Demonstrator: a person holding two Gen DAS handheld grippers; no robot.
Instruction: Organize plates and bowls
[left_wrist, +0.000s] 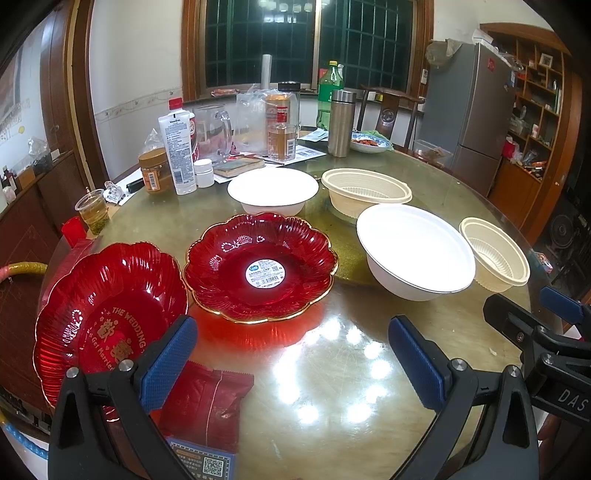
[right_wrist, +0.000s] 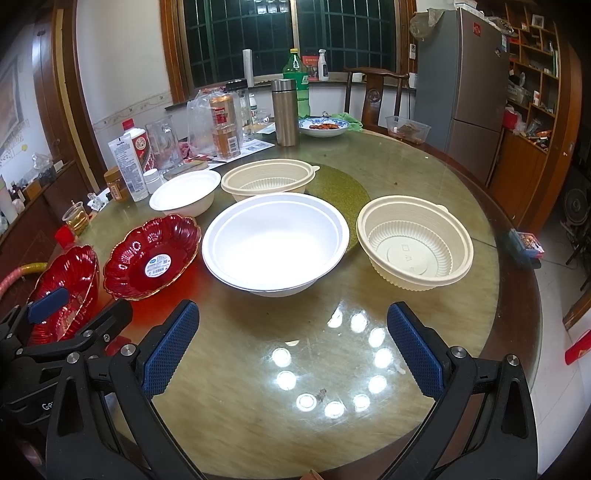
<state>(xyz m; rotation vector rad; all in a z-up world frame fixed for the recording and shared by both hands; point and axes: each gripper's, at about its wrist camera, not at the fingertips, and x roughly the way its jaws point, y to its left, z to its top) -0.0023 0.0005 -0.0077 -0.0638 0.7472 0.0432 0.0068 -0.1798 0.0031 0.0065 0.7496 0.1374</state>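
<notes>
Two red scalloped plates lie on the round glass-topped table (left_wrist: 332, 369): one with gold lettering (left_wrist: 107, 306) at the left, one with a white sticker (left_wrist: 258, 266) in the middle. Behind them stand a white bowl (left_wrist: 273, 190) and a cream ribbed bowl (left_wrist: 365, 190). Nearer on the right are a larger white bowl (right_wrist: 275, 243) and another cream ribbed bowl (right_wrist: 413, 247). My left gripper (left_wrist: 291, 362) is open over bare glass, its left finger beside the lettered plate. My right gripper (right_wrist: 291, 347) is open and empty, just short of the larger white bowl.
A red packet (left_wrist: 207, 398) and a printed card (left_wrist: 203, 458) lie under my left gripper. Bottles, jars, a steel flask (left_wrist: 341, 122) and a cup of tea (left_wrist: 92, 210) crowd the table's back left. A blue-patterned dish with food (right_wrist: 323, 127) sits far back.
</notes>
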